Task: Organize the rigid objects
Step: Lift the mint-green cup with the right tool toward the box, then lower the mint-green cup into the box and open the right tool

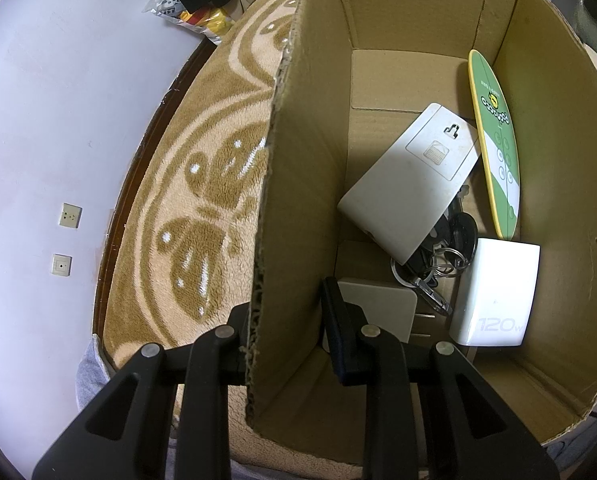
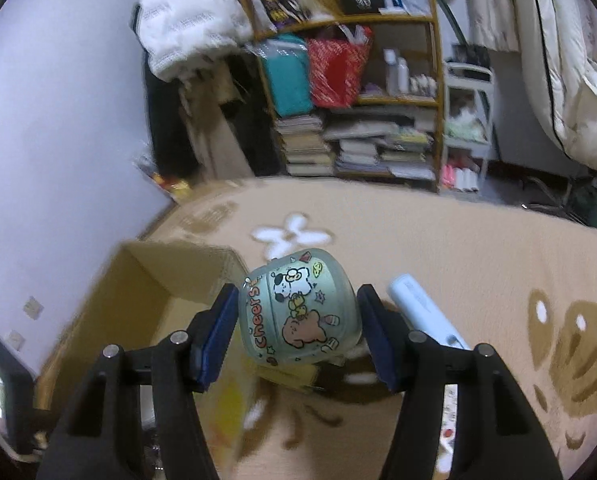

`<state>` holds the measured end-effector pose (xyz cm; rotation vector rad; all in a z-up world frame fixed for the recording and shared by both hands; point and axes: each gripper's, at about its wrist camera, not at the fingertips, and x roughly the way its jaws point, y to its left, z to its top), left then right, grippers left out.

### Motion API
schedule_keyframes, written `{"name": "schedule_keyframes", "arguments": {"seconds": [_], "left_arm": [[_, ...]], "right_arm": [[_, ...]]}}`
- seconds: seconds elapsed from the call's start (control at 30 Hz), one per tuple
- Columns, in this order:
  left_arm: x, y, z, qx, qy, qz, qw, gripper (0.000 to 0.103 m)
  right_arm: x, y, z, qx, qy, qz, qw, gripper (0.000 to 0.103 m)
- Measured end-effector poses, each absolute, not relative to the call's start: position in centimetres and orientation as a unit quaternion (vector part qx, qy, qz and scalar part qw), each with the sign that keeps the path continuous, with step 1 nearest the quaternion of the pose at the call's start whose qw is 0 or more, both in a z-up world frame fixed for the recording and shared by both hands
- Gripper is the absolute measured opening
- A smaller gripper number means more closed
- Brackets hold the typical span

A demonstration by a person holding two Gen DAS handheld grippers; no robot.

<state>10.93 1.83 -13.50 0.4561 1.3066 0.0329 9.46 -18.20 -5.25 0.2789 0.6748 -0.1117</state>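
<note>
My left gripper (image 1: 286, 316) straddles the near wall of an open cardboard box (image 1: 298, 200), one finger outside and one inside, shut on that wall. Inside lie a flat white device (image 1: 410, 176), a green and yellow board (image 1: 496, 140) leaning on the far wall, a white 120W charger (image 1: 498, 292), a bunch of keys (image 1: 438, 264) and a white square block (image 1: 378, 308). My right gripper (image 2: 294, 328) is shut on a pale green cartoon cup (image 2: 298, 308) marked "Cheers", held tilted above the carpet, just right of the box (image 2: 158, 292).
The box stands on a beige patterned carpet (image 1: 202, 200) beside a white wall (image 1: 58, 120). A pale blue oblong object (image 2: 422, 312) lies on the carpet right of the cup, and a yellow item (image 2: 290, 376) sits below it. Crowded shelves (image 2: 358, 100) stand behind.
</note>
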Motion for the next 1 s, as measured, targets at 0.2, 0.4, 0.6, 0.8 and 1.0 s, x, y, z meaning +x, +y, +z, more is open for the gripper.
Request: {"name": "schedule_keyframes", "arguments": {"seconds": [0.2,0.4,0.6,0.8,1.0], "left_arm": [[10.9,1.9,-13.5,0.213,0.601,0.016,0.77,0.025],[10.9,1.9,-13.5,0.212,0.602,0.016,0.77,0.025],[11.1,2.0,-13.7,0.207,0.605,0.014,0.769,0.026],[11.1,2.1,-13.7,0.202,0.607,0.014,0.769,0.026],[11.0,2.1,-13.8,0.197,0.61,0.013,0.768,0.026]], "right_arm": [[8.4,-15.2,-2.0,0.128,0.292,-0.002,0.948,0.064],[8.2,-12.2,-1.1,0.119,0.291,0.043,0.948,0.064],[8.2,-10.1,-1.6,0.117,0.295,0.064,0.946,0.064],[9.0,-10.3,-3.5,0.14,0.323,0.07,0.933,0.064],[9.4,-10.4,-5.0,0.149,0.339,0.078,0.926,0.064]]}}
